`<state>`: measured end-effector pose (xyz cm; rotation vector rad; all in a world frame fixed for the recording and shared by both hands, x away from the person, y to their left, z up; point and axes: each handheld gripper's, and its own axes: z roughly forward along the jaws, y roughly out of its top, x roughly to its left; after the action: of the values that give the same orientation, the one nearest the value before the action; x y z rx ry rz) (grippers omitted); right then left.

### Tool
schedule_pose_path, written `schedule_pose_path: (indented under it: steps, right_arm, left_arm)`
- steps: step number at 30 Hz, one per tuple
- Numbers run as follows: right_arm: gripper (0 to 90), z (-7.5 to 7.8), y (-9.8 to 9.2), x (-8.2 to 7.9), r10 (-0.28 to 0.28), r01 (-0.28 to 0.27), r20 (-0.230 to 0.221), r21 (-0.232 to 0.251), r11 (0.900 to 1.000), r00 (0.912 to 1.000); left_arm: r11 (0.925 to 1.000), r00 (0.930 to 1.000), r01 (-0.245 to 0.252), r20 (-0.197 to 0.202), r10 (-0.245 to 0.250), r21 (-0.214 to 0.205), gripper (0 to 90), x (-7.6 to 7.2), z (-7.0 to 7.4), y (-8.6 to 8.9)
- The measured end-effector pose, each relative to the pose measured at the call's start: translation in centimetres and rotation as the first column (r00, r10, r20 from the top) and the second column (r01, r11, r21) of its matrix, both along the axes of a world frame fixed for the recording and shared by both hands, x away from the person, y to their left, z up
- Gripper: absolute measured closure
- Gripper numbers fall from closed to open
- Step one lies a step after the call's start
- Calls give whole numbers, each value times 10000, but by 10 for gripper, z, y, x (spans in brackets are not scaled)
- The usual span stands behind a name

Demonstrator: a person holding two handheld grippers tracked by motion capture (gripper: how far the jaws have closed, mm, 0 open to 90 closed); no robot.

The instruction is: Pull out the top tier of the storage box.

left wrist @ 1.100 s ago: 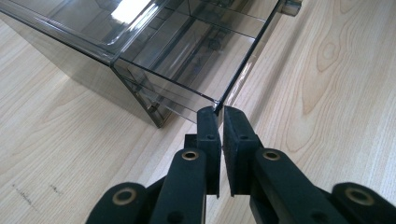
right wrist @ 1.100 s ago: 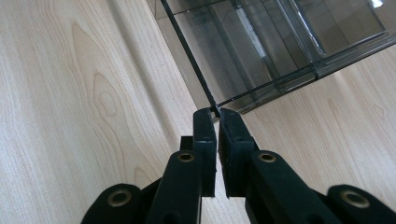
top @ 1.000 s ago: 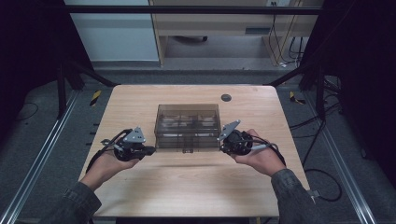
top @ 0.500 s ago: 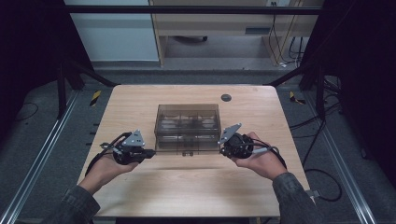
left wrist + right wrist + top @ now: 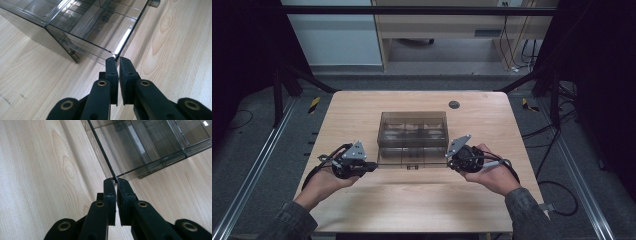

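A smoky clear plastic drawer box [image 5: 412, 122] stands in the middle of the wooden table [image 5: 362, 105]. Its drawer [image 5: 412, 156] sticks out toward the person. My left gripper [image 5: 373, 165] lies level at the drawer's front left corner. In the left gripper view the left gripper [image 5: 117, 60] is shut, with the drawer's thin corner edge [image 5: 113, 53] at its tips. My right gripper [image 5: 451, 161] is at the front right corner. The right gripper view shows the right gripper [image 5: 115, 180] shut on the drawer's thin wall [image 5: 105, 160].
A small dark round cap [image 5: 454, 104] sits in the tabletop behind the box. Bare wood spreads in front of the drawer, between the two forearms. Cables [image 5: 557, 195] trail off the table's right side, and metal rails [image 5: 257, 165] run along the floor.
Both grippers have shifted slightly toward the person, and the drawer front has come out a little with them. The jaws stay closed.
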<state>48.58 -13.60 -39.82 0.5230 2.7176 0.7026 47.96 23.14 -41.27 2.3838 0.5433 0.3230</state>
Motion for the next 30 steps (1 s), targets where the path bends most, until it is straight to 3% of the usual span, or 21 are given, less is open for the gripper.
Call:
schedule_pose_path:
  steps: [23, 26, 27, 30]
  right_arm:
    - [864, -2, 0, -7, 87, -87, -97, -9, 10000, 9999]
    - [864, -2, 0, -8, 92, -92, -96, -21, 10000, 9999]
    - [865, -2, 0, -8, 92, -92, -101, -23, 10000, 9999]
    - [865, -3, 0, -8, 74, -74, -158, 6, 10000, 9998]
  left_arm:
    - [9994, 9994, 332, 103, -331, -58, 855, -6, -2, 0]
    - [9999, 9999, 156, 8, -156, 6, 855, -8, -3, 1]
    - [9993, 9993, 358, 118, -356, -105, 855, -6, -4, 0]
    - [9999, 9999, 123, -7, -123, -36, 854, -8, -5, 1]
